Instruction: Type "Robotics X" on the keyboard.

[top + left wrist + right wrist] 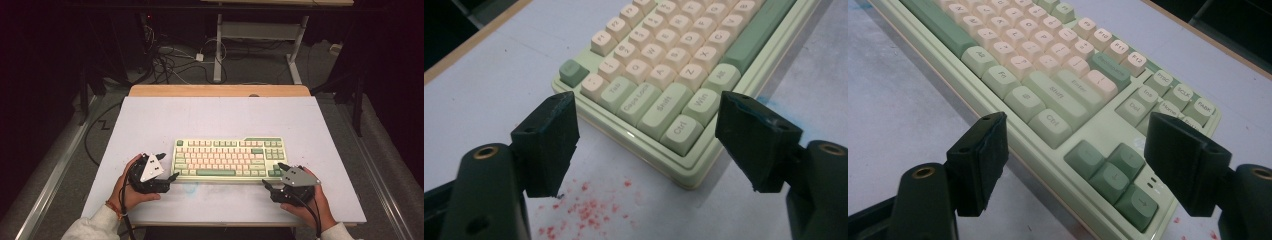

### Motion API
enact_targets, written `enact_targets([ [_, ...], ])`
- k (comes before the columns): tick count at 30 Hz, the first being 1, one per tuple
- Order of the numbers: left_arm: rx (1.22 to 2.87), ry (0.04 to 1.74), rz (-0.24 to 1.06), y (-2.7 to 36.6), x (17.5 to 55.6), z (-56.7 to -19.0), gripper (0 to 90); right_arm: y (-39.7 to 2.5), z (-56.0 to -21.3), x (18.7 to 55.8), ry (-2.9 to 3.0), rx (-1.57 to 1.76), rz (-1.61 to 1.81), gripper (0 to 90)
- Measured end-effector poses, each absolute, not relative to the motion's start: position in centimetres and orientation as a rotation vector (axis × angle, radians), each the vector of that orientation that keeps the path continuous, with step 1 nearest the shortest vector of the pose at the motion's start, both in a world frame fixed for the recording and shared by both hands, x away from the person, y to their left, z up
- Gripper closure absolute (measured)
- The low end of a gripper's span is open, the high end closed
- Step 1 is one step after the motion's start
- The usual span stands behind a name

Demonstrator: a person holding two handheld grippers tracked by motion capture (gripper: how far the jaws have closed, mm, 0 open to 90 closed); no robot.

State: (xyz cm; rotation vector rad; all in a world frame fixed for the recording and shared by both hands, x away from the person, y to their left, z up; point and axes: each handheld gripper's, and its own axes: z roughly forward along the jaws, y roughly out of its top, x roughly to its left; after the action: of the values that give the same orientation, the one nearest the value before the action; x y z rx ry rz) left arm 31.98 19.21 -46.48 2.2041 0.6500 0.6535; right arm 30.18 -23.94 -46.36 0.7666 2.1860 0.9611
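One keyboard (229, 159) lies on the worktop (150, 120), between two hand-held grippers: left hand-held gripper (167, 166), right hand-held gripper (275, 175).

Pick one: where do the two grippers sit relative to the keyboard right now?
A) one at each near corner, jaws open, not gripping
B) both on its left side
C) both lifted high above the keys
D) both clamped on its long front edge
A: the left gripper sits at the keyboard's near-left corner and the right gripper at its near-right corner, each with jaws spread and nothing clamped between them.
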Motion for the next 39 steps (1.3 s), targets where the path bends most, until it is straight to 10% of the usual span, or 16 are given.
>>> enact_targets([
  [16,2.195,0.554,0.452,18.7,32.4,-44.8,87.3,-24.0,-46.2,30.2,2.179,0.770,0.961,25.8],
  [39,2.373,0.411,0.385,9.3,35.5,-44.7,87.3,-23.9,-46.5,30.2,2.194,0.758,0.945,25.8],
])
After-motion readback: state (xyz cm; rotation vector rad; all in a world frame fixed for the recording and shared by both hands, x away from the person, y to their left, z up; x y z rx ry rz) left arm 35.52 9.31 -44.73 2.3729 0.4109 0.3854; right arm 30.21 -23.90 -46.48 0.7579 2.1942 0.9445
